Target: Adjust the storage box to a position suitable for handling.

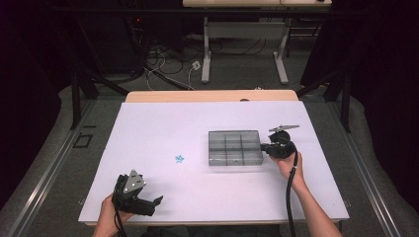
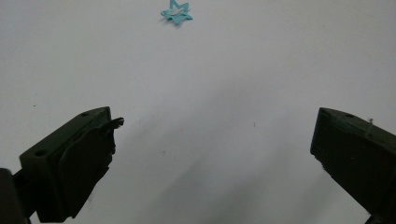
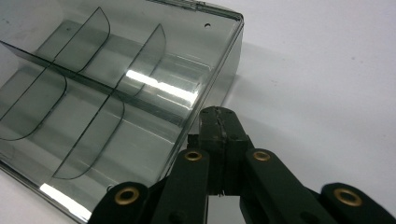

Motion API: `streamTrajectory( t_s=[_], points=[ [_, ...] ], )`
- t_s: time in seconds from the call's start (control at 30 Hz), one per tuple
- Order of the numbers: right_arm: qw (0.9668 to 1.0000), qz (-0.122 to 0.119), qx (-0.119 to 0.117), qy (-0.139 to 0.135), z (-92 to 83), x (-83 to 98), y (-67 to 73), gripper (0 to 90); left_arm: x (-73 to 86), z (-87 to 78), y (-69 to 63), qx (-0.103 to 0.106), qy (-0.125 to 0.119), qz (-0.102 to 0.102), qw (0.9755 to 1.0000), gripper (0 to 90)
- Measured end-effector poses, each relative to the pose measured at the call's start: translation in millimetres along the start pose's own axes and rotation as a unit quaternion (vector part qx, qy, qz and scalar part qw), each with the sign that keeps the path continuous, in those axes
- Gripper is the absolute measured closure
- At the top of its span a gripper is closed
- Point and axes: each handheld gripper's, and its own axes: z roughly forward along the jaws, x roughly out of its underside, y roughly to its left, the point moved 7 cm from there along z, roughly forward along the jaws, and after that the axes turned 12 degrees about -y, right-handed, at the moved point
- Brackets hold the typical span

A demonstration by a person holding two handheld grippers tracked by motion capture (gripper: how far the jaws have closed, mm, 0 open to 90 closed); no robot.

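1. Two grippers worked a white table (image 1: pixel 148 128): the right gripper (image 3: pixel 218 122), jaws pressed together, met the clear compartment box (image 1: pixel 235 147) at its right wall.
2. The left gripper (image 2: pixel 212 140), jaws spread, faced a small blue star-shaped piece (image 2: pixel 176 12) lying left of the box.

Both grippers are black. The left gripper (image 1: pixel 159 200) has blocky jaws with small round holes at the corners and a grey three-cornered plate (image 1: pixel 133 181) on top. The right gripper (image 3: pixel 219 122) has flat black link arms with brass-ringed pivots, a grey plate (image 1: pixel 283 128), and a black cable (image 1: pixel 291 192) along the bare forearm.
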Motion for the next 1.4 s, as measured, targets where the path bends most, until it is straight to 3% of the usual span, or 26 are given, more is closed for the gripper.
streamTrajectory(
  t_s=[0.27, 0.3, 0.73, 0.77, 1.4],
  points=[
    [0.9999, 0.005, -0.01, 0.008, 3.7, -0.1, 9.8, 90.0, -0.1, -0.9, 0.3, 0.007, 0.009, 0.005, 0.9999, 0.0],
    [0.9999, 0.007, -0.012, 0.007, 4.1, -0.3, 10.9, 90.0, -0.3, 0.7, 0.5, 0.0, 0.0, 0.004, 1.0, 0.0],
    [0.9992, 0.002, -0.033, 0.022, 8.1, 2.2, 26.0, 90.0, -0.3, 0.6, 0.6, 0.002, 0.0, 0.003, 1.0, 0.0],
    [0.9991, -0.007, -0.037, 0.022, 8.4, 2.3, 26.2, 90.0, -0.3, 0.5, 0.5, 0.002, 0.0, 0.002, 1.0, 0.0],
    [0.9988, -0.008, -0.045, 0.018, 15.0, 0.8, 40.4, 90.0, 0.0, -0.3, 0.5, -0.001, 0.002, -0.001, 1.0, 0.0]
  ],
)
